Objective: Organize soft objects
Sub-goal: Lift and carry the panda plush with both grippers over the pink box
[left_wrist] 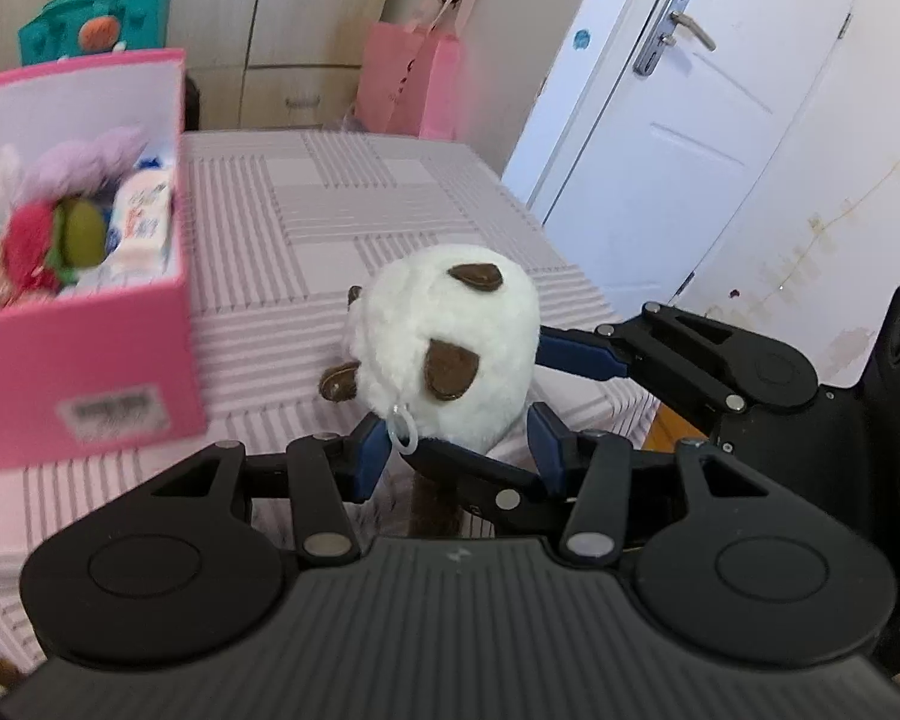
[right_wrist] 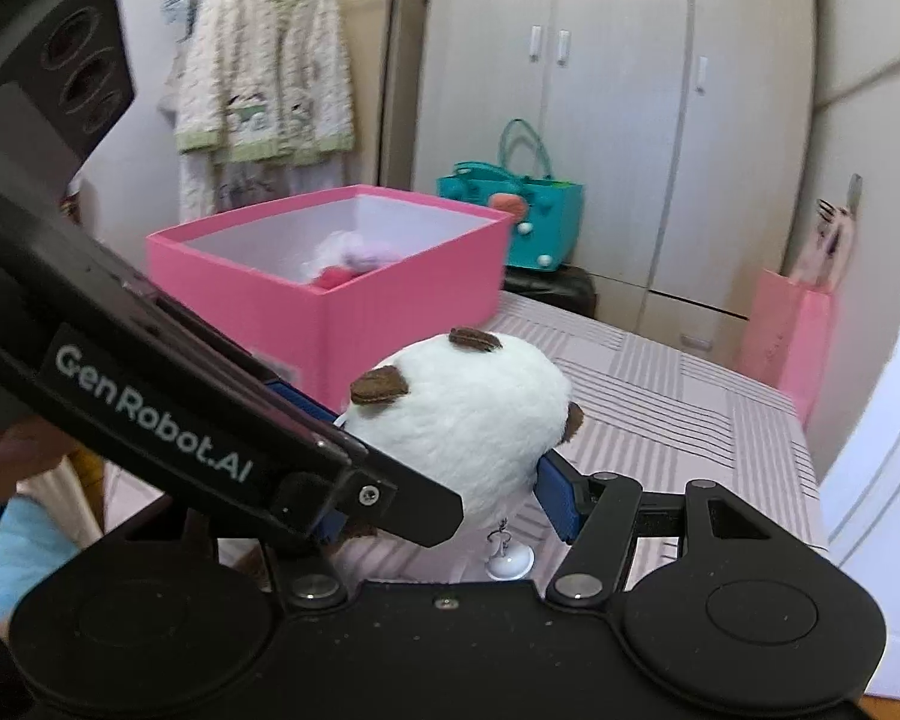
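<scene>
A round white plush toy (left_wrist: 450, 330) with brown patches and a white ring loop hangs above the pink striped cover (left_wrist: 342, 210). My left gripper (left_wrist: 456, 450) is shut on its lower part, blue pads on either side. My right gripper (left_wrist: 492, 402) reaches in from the right and is also shut on the toy. In the right wrist view the plush toy (right_wrist: 468, 414) sits between my right gripper's (right_wrist: 444, 504) pads, and the left gripper (right_wrist: 384, 456) crosses in front, hiding my left pad. The open pink box (left_wrist: 90, 348), holding several soft toys, stands to the left; in the right wrist view the pink box (right_wrist: 390, 324) stands behind the toy.
A teal tote bag (right_wrist: 528, 222) and a pink paper bag (left_wrist: 414, 84) stand behind the covered surface (right_wrist: 720, 396). A white door (left_wrist: 690, 120) is at the right, wardrobes (right_wrist: 630, 90) at the back, and a garment (right_wrist: 264, 66) hangs at the left.
</scene>
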The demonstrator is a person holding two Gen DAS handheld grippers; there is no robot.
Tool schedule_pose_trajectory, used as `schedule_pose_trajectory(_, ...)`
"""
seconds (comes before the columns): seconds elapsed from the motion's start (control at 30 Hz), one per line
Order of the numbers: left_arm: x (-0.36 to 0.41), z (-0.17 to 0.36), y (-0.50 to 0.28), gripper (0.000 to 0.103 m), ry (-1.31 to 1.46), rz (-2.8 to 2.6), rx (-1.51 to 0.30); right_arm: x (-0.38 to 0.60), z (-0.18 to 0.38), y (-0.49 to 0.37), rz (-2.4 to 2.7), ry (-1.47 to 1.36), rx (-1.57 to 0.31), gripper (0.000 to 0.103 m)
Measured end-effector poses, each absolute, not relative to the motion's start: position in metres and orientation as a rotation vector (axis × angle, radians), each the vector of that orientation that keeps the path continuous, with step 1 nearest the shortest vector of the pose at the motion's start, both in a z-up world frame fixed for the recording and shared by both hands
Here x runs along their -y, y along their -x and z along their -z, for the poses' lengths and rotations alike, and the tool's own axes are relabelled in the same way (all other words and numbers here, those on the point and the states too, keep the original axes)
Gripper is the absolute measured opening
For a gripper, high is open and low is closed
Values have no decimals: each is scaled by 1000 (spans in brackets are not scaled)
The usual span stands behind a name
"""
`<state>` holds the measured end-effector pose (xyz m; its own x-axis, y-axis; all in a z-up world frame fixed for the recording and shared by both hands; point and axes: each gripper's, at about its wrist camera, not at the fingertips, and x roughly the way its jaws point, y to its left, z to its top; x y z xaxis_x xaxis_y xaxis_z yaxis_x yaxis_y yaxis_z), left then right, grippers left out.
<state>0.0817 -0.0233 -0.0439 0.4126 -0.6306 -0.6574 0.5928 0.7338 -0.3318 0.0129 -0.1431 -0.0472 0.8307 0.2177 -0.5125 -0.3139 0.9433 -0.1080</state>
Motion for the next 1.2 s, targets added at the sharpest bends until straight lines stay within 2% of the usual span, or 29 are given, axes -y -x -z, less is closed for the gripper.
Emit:
schedule_pose_trajectory(0.4,-21,16,-58,49,49,724,-908,103,24,8,-418,289,-458,68)
schedule_pose_trajectory(0.87,-59,-46,-88,49,123,692,-652,87,-35,-37,-449,278,-243,70)
schedule_pose_trajectory(0.97,-68,-48,-108,49,167,680,-598,81,-37,-56,-423,259,-186,70)
schedule_pose_trajectory(1.2,-81,-39,-156,49,241,626,-558,76,-29,-109,-460,180,-198,70)
